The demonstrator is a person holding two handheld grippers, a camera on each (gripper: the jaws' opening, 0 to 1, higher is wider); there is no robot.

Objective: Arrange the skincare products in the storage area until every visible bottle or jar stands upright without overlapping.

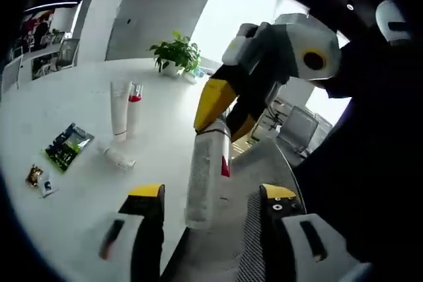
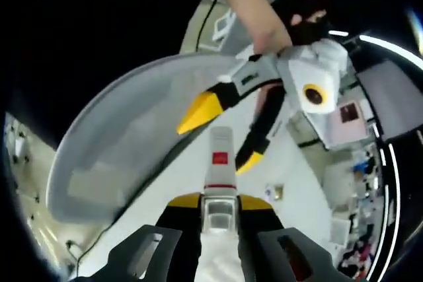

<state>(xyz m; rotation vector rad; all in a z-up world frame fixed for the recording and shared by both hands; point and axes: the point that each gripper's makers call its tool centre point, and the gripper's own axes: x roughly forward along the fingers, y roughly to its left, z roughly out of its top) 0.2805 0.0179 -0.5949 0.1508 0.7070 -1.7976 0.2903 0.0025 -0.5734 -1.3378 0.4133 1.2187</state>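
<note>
A white tube with a red label (image 1: 206,176) (image 2: 219,156) hangs over the rim of a grey mesh basket (image 1: 268,160) (image 2: 125,143). My right gripper (image 2: 219,201) (image 1: 226,114) is shut on one end of it, yellow pads pressed on both sides. My left gripper (image 1: 211,193) (image 2: 225,135) stands open, its jaws wide on either side of the tube's other end without touching it. Two tall tubes (image 1: 125,107) stand upright together on the white table (image 1: 79,90). A small white bottle (image 1: 119,158) lies on its side in front of them.
A green packet (image 1: 67,146) and small sachets (image 1: 37,177) lie flat at the table's left. A potted plant (image 1: 175,54) stands at the far edge. Office chairs (image 1: 297,127) are beyond the table. A person's arm (image 2: 254,11) holds the left gripper.
</note>
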